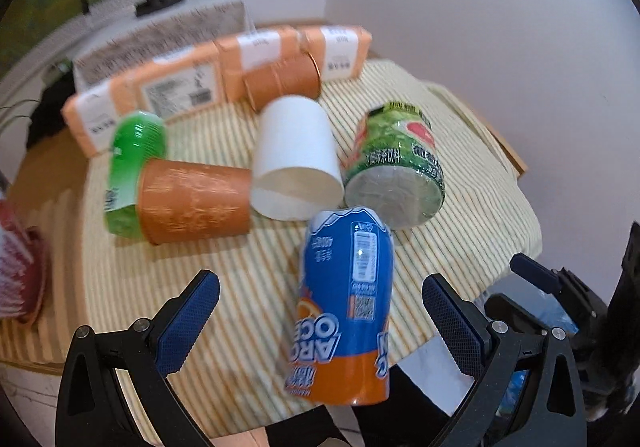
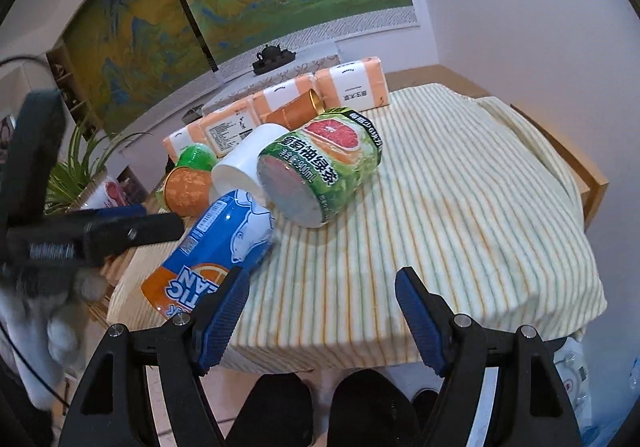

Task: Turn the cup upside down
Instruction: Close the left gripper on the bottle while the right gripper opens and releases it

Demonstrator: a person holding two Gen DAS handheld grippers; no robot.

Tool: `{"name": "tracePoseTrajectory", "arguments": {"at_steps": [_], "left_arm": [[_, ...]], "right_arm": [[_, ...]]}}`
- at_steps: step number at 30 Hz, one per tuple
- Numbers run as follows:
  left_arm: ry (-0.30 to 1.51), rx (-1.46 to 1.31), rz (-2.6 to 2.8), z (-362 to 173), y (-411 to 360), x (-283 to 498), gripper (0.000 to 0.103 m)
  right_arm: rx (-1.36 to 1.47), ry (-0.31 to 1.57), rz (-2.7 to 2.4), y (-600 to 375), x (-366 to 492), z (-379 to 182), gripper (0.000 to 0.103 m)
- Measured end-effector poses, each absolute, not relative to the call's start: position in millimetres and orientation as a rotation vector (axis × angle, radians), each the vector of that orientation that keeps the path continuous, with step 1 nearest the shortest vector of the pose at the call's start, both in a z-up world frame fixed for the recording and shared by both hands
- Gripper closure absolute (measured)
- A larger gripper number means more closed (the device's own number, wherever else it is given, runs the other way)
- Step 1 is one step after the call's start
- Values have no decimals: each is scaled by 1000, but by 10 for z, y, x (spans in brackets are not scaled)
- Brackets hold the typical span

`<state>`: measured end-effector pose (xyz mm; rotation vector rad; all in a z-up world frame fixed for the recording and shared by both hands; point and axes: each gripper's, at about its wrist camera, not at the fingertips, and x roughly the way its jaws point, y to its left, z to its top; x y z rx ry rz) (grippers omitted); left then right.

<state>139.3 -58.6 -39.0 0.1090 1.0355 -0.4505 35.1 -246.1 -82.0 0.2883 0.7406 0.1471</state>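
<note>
Several cups lie on their sides on a striped cloth (image 1: 248, 279) (image 2: 440, 207). Nearest is a blue-and-orange labelled cup (image 1: 344, 311) (image 2: 224, 243). Behind it are a white paper cup (image 1: 296, 151) (image 2: 248, 159) with its mouth toward me, an orange cup (image 1: 192, 199) (image 2: 188, 191), a green cup (image 1: 136, 151) (image 2: 196, 157) and a green grapefruit-label cup (image 1: 396, 167) (image 2: 320, 171). My left gripper (image 1: 320, 281) is open, the blue cup lying between its fingers (image 2: 152, 223) with no contact visible. My right gripper (image 2: 322, 279) is open over the cloth's front edge, holding nothing.
Orange tissue packs (image 1: 180, 87) (image 2: 352, 83) line the back of the table, with another orange cup (image 1: 284, 81) (image 2: 292, 111) against them. A red-and-white cup (image 1: 16, 271) stands at the left edge. A wall is on the right, a plant (image 2: 80, 167) at left, and dark shoes (image 2: 320, 407) below.
</note>
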Motion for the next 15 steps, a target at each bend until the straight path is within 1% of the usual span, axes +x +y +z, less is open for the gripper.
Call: {"name": "tracePoseTrajectory", "arguments": {"at_steps": [4, 7, 12, 13, 14, 15], "left_arm": [[1132, 150, -463, -499, -720, 1617, 1], [1203, 140, -490, -553, -768, 1759, 4], [1257, 130, -503, -643, -864, 1917, 4], [1264, 136, -506, -665, -893, 1935, 7], [1271, 142, -506, -681, -921, 1945, 13], [1280, 150, -507, -699, -945, 1953, 16]], "right_arm": [[312, 735, 135, -2515, 321, -825, 31], [318, 727, 120, -2561, 305, -814, 31], [325, 724, 102, -2615, 276, -824, 31], [329, 724, 99, -2628, 275, -830, 31], [331, 725, 95, -2643, 272, -837, 31], [333, 725, 92, -2652, 270, -841, 31]]}}
